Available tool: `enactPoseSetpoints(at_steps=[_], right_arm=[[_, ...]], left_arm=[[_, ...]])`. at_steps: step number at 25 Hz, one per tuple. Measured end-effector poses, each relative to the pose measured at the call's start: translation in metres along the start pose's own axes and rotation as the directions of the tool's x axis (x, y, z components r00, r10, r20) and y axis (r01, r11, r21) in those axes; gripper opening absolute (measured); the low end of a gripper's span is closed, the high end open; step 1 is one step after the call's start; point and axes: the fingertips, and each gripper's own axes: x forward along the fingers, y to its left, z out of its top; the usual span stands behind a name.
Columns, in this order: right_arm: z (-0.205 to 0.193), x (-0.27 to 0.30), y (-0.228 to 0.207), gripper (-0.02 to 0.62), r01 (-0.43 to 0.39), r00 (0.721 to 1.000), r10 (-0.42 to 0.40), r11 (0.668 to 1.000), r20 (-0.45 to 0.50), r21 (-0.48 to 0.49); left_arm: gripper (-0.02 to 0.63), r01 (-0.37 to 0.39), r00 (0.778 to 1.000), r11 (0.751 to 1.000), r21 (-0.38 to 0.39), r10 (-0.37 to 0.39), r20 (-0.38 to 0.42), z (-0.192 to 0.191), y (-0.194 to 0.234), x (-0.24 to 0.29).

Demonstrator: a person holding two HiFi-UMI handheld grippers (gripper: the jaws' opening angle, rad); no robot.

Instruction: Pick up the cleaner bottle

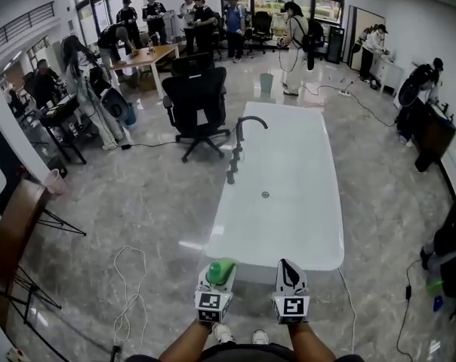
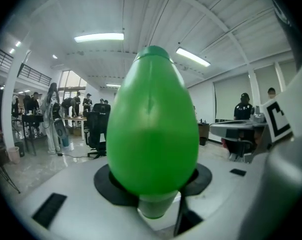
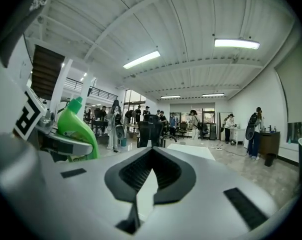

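At 6 o'clock, your left gripper [image 1: 214, 285] is clamped on the green bottle [image 1: 223, 268], upright and off the floor, likely so that nothing spills. Its opaque wall hides the fill. At its 3 o'clock, your right gripper [image 1: 288, 264] idles with its jaws together and nothing in them. At 12 o'clock lies the tub [image 1: 318, 202], holding only its drain.

A white bathtub [image 1: 303, 202] blocks the way ahead; bare floor [image 1: 149, 202] lies open to either side.
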Motion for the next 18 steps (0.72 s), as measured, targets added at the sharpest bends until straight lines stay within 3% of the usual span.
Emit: enactPoseSetpoints(at_steps=[7,18], right_arm=[[0.029,-0.012,0.004,0.011,0.044,0.996,-0.043,0.999,0.074,-0.008],[0.05,-0.033,0.001,0.011,0.039,0.998,-0.036,0.998,0.061,-0.054]], left_arm=[[0.186,0.048,0.999,0.998,0.028,-0.049,0.015,0.016,0.002,-0.003],[0.185,0.041,0.997,0.999,0.021,-0.042,0.063,0.04,-0.016,-0.006]])
